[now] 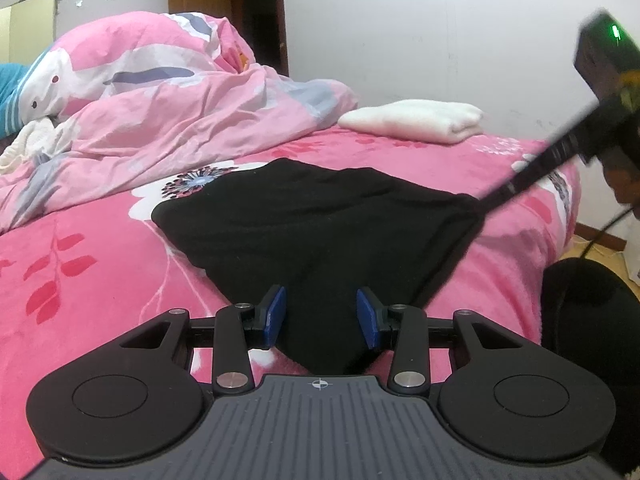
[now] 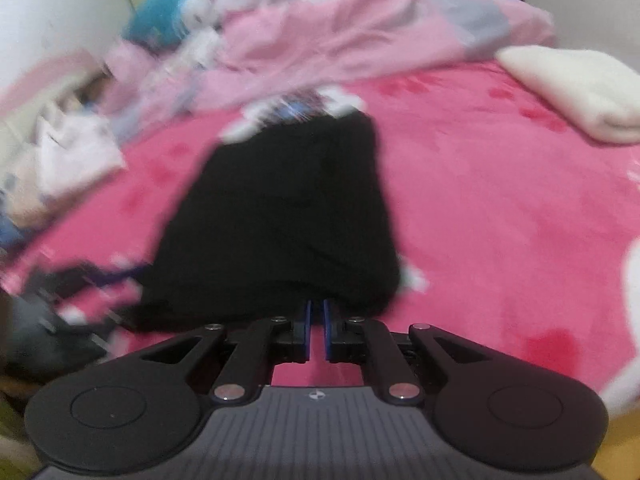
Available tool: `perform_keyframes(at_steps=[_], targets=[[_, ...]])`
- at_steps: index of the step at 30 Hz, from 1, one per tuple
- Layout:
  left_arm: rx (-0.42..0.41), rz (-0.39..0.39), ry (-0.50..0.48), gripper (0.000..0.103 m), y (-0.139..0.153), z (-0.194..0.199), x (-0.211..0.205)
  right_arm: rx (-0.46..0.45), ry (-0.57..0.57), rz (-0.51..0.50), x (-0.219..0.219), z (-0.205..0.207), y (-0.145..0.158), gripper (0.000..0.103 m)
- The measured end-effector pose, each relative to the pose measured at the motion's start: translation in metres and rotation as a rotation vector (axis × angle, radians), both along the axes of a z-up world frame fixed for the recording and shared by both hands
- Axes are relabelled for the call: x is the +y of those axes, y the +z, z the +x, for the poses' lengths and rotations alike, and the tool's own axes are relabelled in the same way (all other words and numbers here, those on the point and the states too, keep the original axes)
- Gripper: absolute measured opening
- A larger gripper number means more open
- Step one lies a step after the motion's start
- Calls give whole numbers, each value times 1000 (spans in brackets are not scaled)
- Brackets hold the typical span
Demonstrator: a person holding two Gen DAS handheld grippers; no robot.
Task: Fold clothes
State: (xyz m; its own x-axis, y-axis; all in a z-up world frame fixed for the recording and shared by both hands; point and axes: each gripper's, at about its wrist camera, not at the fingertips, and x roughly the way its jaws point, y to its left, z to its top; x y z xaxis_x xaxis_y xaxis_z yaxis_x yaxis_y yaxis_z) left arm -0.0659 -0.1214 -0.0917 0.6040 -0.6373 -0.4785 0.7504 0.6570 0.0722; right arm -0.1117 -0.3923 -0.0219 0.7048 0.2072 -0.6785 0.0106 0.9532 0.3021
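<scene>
In the left wrist view, the black garment (image 1: 316,220) lies on the bed (image 1: 100,264), on the pink floral sheet, with one corner reaching between our left gripper (image 1: 321,316). Its blue fingers (image 1: 275,314) stand apart on both sides of that corner and do not yet clamp it. At the right corner of the cloth we see the right gripper (image 1: 486,198) touching the edge. A folded white towel (image 1: 416,120) and a crumpled pink duvet (image 1: 160,120) rest further back, well apart from the cloth.

In the right wrist view, which is blurred, the black garment (image 2: 276,220) stretches away from us; its long axis seems to run from the right gripper (image 2: 318,330) toward the duvet. The fingers here are almost together, and we judge they pinch the near hem.

To fold well, we should close the left fingers on the corner first, then lift both corners evenly.
</scene>
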Motion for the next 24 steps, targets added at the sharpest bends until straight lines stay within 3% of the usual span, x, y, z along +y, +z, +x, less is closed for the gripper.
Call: perform_keyframes(at_steps=[2,6,9,15,19,24], targets=[[-3,9,3,39,1,-1,0,-21,15,-11,15,12,-3,7],[-13,15,8,39,1,-4,6,86,12,-18,24,23,-30,8],[-5,12,17,39,-2,-3,12,144,1,-5,22,8,-23,8],[1,16,46,39,-1,1,21,36,1,17,38,21,-3,12],[-60,81,105,39,0,-2,26,104,25,31,51,29,-35,17],[-50,95,203,39,0,14,41,143,46,54,48,0,-27,18]])
